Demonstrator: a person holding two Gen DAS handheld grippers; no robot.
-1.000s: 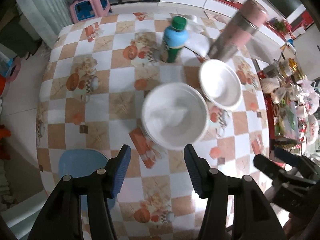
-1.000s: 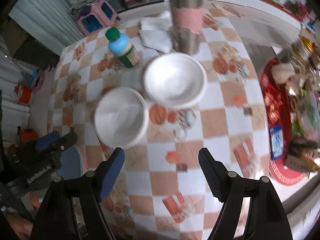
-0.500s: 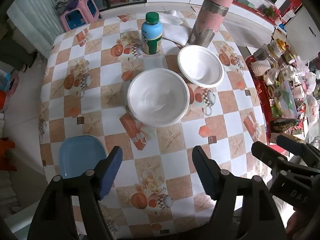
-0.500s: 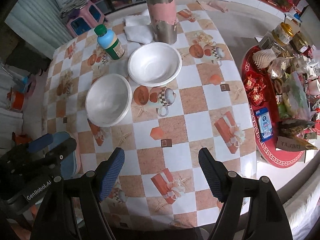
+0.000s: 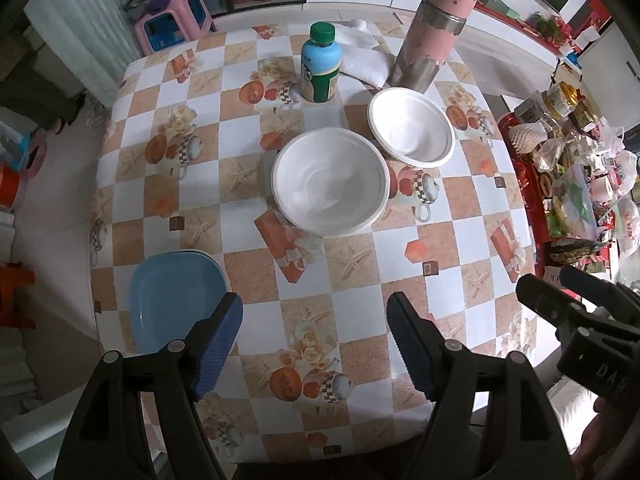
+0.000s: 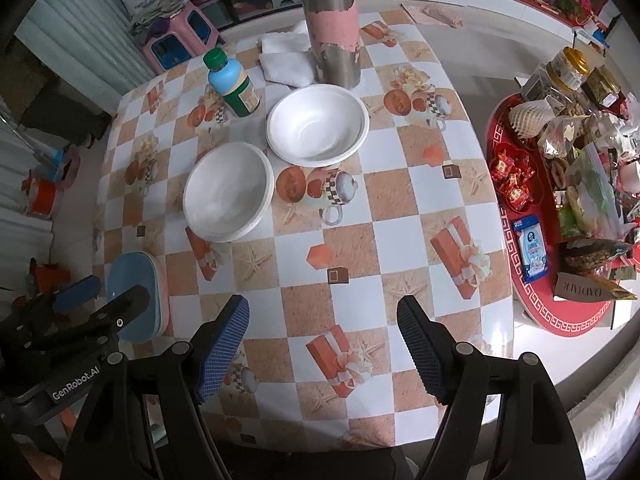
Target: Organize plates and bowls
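A: What did we record, working left to right across the worktop?

B: The blue plate lay at the near left edge. In the right wrist view a pink rim showed beneath it, so we judged it a stack of two. The stacked white bowls sat mid-worktop, with the single white bowl just beside them to the right, still apart.

A: State of the tongs?

B: The left tongs had just been opening and stood apart with nothing between them. The right tongs were likewise spread wide and empty. Both hung above the near edge, pointing down.

A: Why held there?

B: We judged it a stand-off position after a placement, giving a clear sight of the remaining bowl.

A: What was unclear?

B: We could not count the nested bowls. The green-capped bottle and pink flask partly hid the white cloth.
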